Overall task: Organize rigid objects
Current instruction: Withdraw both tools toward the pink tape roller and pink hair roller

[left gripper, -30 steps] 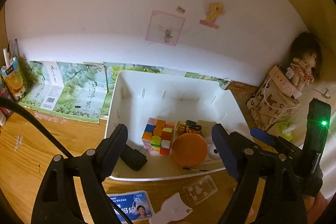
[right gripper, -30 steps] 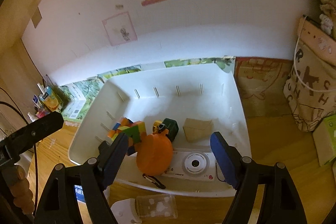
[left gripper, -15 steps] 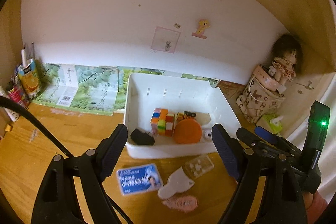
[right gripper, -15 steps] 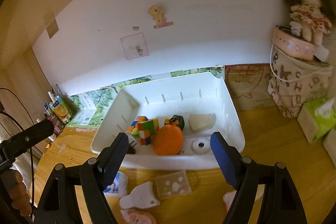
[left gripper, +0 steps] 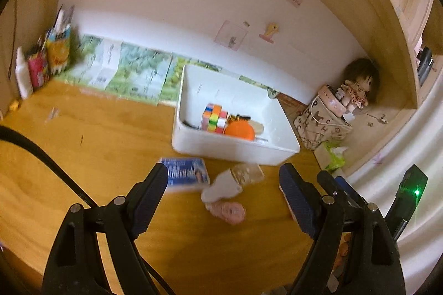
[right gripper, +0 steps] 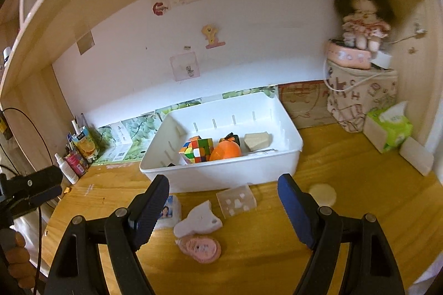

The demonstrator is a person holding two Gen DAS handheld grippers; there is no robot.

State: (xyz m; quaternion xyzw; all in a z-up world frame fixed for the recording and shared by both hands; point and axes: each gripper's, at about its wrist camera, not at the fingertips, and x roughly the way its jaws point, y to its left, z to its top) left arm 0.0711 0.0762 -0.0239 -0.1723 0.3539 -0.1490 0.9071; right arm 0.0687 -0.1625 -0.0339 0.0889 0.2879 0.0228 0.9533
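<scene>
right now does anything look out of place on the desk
Yes. Several small items lie loose on the desk in front of the white bin rather than in it: a blue card packet, a clear case, a white piece, a pink disc and a cream round pad. Nothing looks spilled or broken.

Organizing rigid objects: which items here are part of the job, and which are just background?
Job: white bin, cube, orange disc, blue card, clear box, pink case, white holder.
Background: doll, tissue pack, patterned bag.
</scene>
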